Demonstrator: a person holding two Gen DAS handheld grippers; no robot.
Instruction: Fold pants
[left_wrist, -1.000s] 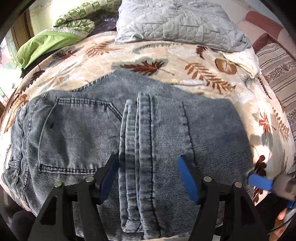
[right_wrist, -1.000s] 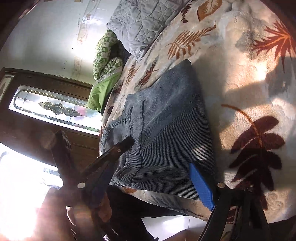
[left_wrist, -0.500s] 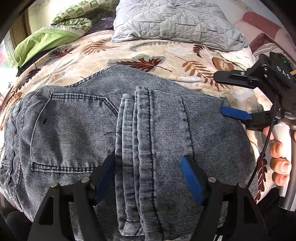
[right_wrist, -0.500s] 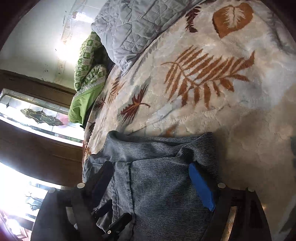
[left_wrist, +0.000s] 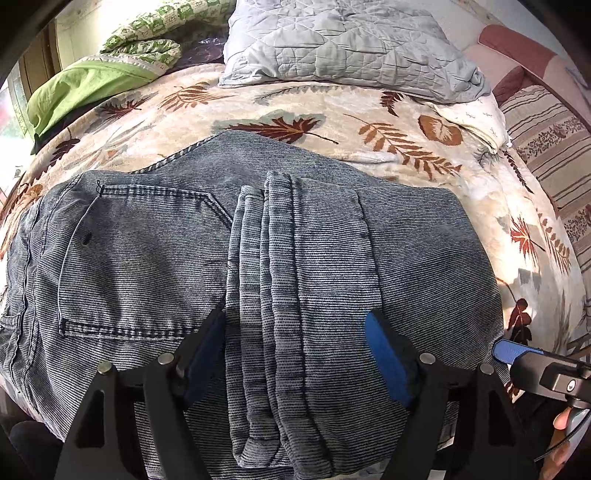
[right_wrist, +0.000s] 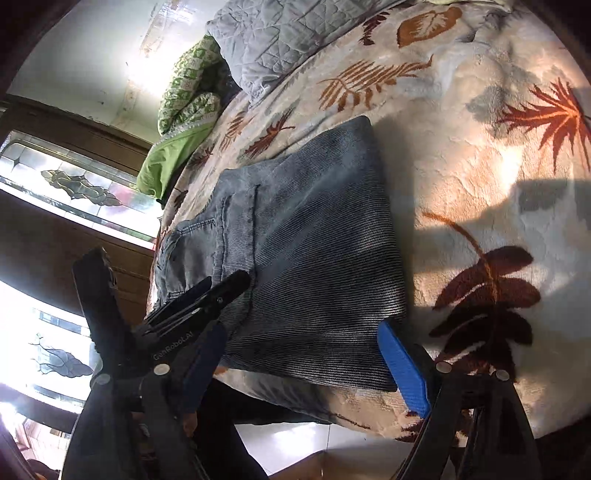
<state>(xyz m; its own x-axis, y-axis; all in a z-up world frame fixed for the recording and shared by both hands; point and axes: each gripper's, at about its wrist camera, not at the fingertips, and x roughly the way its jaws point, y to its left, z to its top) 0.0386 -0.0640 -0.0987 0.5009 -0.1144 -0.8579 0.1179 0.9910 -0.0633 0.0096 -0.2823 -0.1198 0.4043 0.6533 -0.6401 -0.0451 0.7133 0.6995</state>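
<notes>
Grey-blue corduroy pants (left_wrist: 155, 258) lie folded into a compact stack on the leaf-print bed cover, waistband and back pocket at the left, leg hems stacked down the middle. They also show in the right wrist view (right_wrist: 314, 251). My left gripper (left_wrist: 295, 354) is open and empty, hovering over the near edge of the stack around the hems. My right gripper (right_wrist: 306, 362) is open and empty at the stack's near right corner; its blue tip shows in the left wrist view (left_wrist: 511, 350).
A grey quilted pillow (left_wrist: 343, 44) and a green patterned pillow (left_wrist: 99, 77) lie at the head of the bed. A striped cover (left_wrist: 554, 155) lies at the right. The bed edge (right_wrist: 295, 406) runs just below the pants, with floor beneath. A window (right_wrist: 74, 184) is at the left.
My right gripper swung out over the pants' far right corner half a second ago, then came back to the near right corner. The left gripper and the pants barely moved.
</notes>
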